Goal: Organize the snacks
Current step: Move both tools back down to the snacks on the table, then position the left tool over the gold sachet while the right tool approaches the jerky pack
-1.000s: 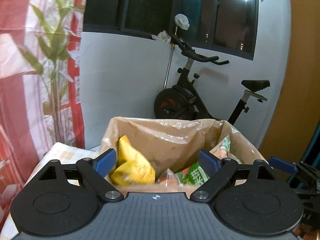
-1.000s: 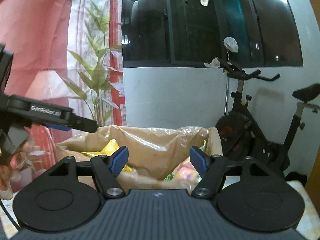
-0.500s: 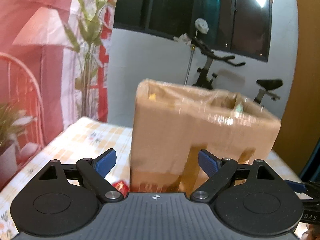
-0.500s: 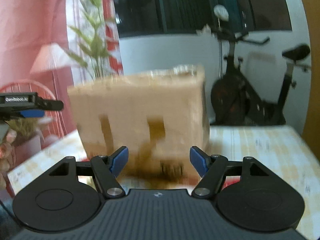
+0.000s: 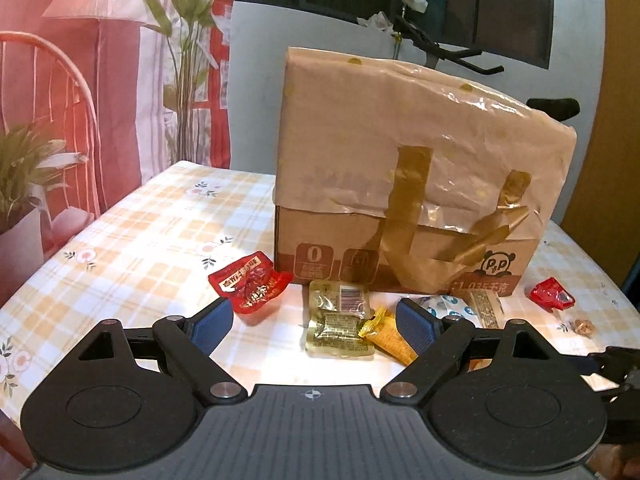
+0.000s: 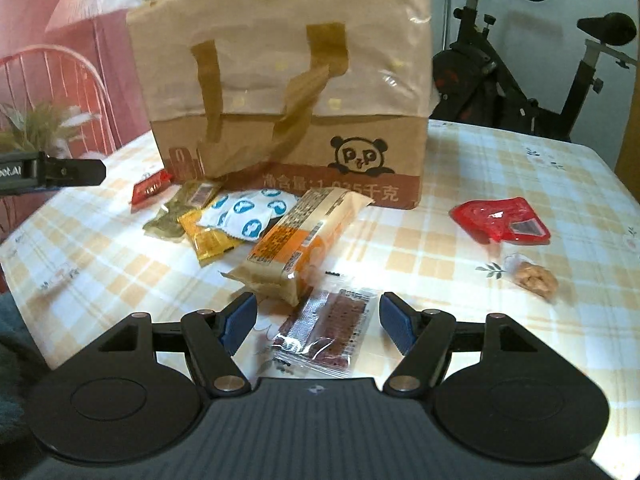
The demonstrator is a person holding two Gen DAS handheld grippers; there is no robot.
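A brown cardboard box with a taped paper liner stands on the checked tablecloth. Snack packets lie in front of it: a red packet, an olive-gold packet and a yellow packet. My left gripper hangs open above these, holding nothing. In the right wrist view a clear packet with a dark bar lies between the open fingers of my right gripper, untouched. Beyond it lie an orange-and-cream pack, a blue-and-white packet and a yellow packet.
A red wrapper and a small bag of nuts lie to the right on the table. An exercise bike stands behind the table. A red curtain and plants are at the left. The left gripper's tip shows at the left edge.
Both grippers have dropped from above the box's open top to low over the table in front of it. The view now shows the box's side and the loose packets.
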